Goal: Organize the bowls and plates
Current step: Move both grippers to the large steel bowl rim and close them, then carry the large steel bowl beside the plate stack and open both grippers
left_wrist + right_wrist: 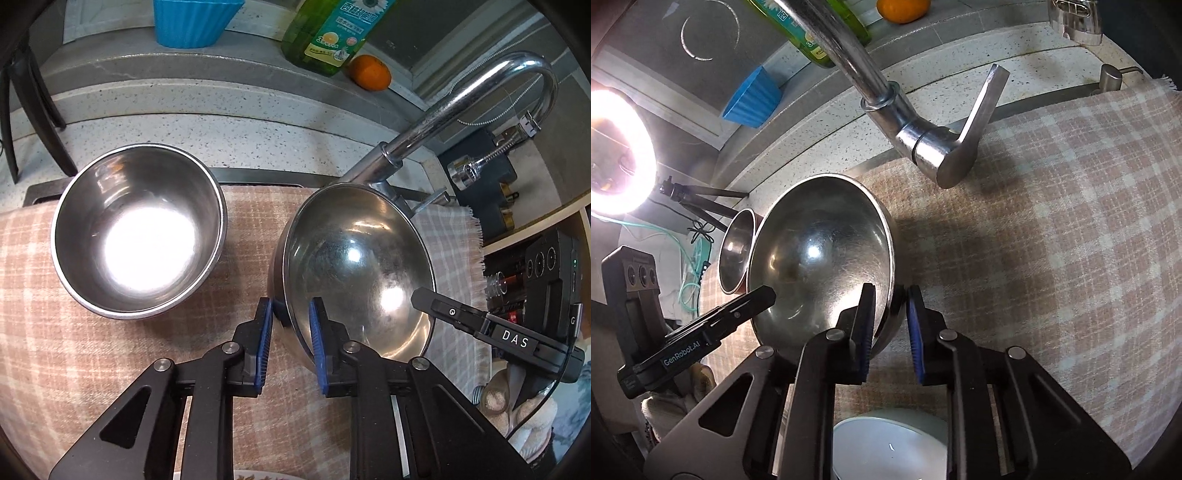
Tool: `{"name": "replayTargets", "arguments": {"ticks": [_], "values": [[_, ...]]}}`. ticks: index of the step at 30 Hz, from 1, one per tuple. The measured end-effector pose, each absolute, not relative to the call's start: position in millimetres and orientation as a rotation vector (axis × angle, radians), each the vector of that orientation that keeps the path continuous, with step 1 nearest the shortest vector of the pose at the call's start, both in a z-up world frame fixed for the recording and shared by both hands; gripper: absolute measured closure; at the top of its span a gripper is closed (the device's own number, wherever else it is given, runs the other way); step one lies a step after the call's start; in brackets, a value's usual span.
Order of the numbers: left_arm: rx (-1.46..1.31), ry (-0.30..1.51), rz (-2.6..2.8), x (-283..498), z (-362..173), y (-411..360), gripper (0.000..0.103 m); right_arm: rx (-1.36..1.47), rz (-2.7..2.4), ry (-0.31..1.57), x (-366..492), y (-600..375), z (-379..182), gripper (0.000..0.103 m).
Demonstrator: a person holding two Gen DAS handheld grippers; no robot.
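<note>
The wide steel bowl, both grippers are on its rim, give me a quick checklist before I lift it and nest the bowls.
1. Left gripper straddles the wide steel bowl rim: ok.
2. Right gripper straddles the opposite rim: ok.
3. Pads actually clamped on the rim: cannot tell.
4. Bowl level: not ok, tilted.
5. Faucet clear of the lift path: not ok, overhangs closely.
6. Small steel bowl upright and empty on the plaid cloth: ok.

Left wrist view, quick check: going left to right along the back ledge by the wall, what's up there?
Blue fluted cup → green dish soap bottle → orange → the faucet's curved spout end.
</note>
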State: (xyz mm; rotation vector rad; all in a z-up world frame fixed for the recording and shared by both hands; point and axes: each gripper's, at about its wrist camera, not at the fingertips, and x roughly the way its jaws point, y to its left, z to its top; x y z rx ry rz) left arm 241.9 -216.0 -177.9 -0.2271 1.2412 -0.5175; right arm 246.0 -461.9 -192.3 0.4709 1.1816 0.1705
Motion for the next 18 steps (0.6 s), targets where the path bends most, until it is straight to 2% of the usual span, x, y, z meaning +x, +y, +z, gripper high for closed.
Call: {"name": "replayTargets", "arguments": {"ticks": [18], "values": [[-0.26, 1.191, -0.496, 217, -161, -179, 0.085, 0.407, 0.201, 1.169, 220, -421, -175, 0.087]]}}
